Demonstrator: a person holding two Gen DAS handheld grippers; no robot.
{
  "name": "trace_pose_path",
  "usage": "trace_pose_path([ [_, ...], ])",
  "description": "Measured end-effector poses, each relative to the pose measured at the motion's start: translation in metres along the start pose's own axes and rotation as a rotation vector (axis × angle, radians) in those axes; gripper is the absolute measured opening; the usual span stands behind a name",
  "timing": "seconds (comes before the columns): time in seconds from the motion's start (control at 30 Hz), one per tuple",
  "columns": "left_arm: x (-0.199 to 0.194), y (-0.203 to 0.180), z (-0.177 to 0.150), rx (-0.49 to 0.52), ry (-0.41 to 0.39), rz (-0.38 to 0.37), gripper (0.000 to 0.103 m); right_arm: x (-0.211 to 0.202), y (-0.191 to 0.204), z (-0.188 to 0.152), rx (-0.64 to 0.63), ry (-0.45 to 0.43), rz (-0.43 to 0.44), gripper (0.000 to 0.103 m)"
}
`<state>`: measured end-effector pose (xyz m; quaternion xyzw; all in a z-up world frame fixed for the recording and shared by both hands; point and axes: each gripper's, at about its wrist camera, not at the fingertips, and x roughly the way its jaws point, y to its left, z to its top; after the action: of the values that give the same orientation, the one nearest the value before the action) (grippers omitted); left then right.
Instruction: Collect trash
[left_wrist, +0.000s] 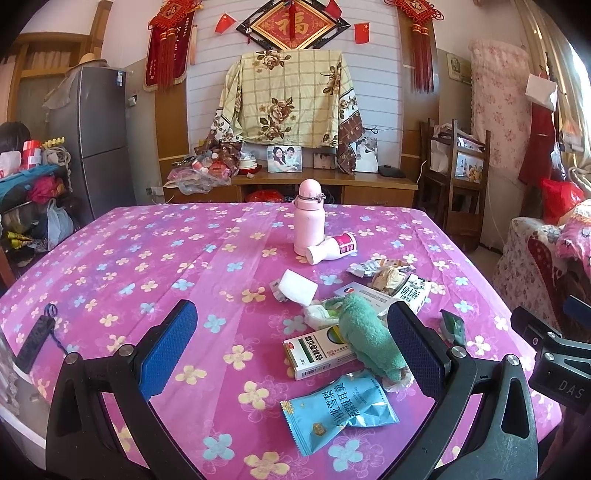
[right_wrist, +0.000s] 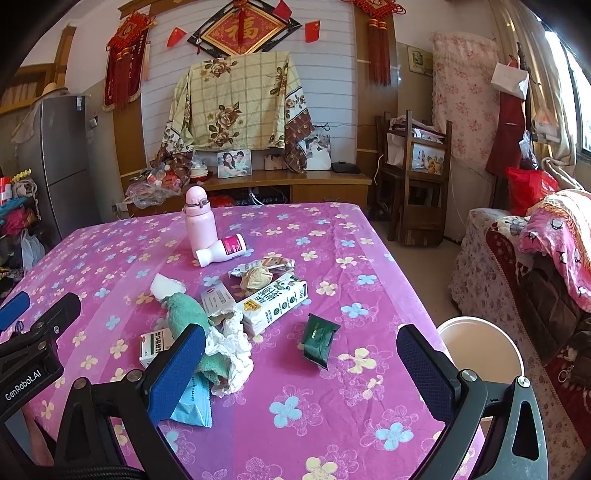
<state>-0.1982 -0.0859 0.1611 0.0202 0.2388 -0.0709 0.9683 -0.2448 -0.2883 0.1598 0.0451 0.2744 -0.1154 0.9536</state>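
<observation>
Right claw (right_wrist: 301, 363) and left claw (left_wrist: 291, 347) hover spread over wrappers (right_wrist: 319, 341) near the worktop's (right_wrist: 332, 424) right edge, probably because the bucket (right_wrist: 480, 354) waits beside it.

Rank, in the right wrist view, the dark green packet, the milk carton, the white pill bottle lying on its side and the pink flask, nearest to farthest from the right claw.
1. Dark green packet, between the open fingers, just ahead.
2. Milk carton, behind it, slightly left.
3. White pill bottle, farther back, left of centre.
4. Pink flask, upright, just behind the bottle.
</observation>
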Motion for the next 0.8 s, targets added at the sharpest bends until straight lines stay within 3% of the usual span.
trace_pose_path([
  [0.8,-0.0018,0.0007,-0.0022,-0.007,-0.014,-0.012,0.103,0.0005,-0.0053,-0.0026,0.026,-0.002,0.022,0.103],
])
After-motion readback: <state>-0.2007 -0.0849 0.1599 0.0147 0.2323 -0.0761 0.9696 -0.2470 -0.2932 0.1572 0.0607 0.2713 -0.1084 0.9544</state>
